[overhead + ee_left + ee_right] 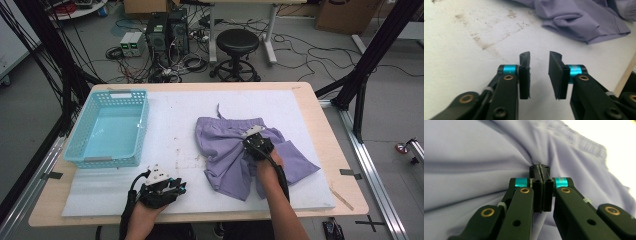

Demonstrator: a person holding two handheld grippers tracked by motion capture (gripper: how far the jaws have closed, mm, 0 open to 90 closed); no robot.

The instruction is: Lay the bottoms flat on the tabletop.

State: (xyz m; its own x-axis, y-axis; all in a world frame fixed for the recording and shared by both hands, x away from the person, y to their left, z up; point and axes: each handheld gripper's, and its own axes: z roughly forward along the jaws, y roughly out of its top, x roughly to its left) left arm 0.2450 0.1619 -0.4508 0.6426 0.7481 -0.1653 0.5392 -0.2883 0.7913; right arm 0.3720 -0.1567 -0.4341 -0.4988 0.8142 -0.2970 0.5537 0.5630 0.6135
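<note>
Currently: purple shorts (235,150) lying crumpled on white pad (175,120) covering bench (345,197), right of centre, waistband toward far edge, one leg spread out to the right. Right gripper (254,139) down on upper middle of shorts, arm coming in from near edge. Right gripper view: fingers (537,192) pressed together, a fold of purple cloth pinched between the tips, wrinkles radiating from the pinch point; waistband (586,142) visible beyond, upper right. Grip confirmed on shorts (474,150).

Left gripper (162,187) near front edge of bench, left of shorts, well apart from the cloth. Left gripper view: fingers (524,75) partly spread, gap clear, nothing between them; bare pad (461,50) beneath, marked with brownish smudges. Hem of shorts (584,22) ahead and to the upper right, not touching.

Light blue basket (140,125) at left side of bench, on the pad, well apart from shorts and from both grippers. Inside looks bare as far as can be told.

Beyond bench: black stool (237,45) on floor, tangle of cables (150,70) and dark computer boxes (167,30).
</note>
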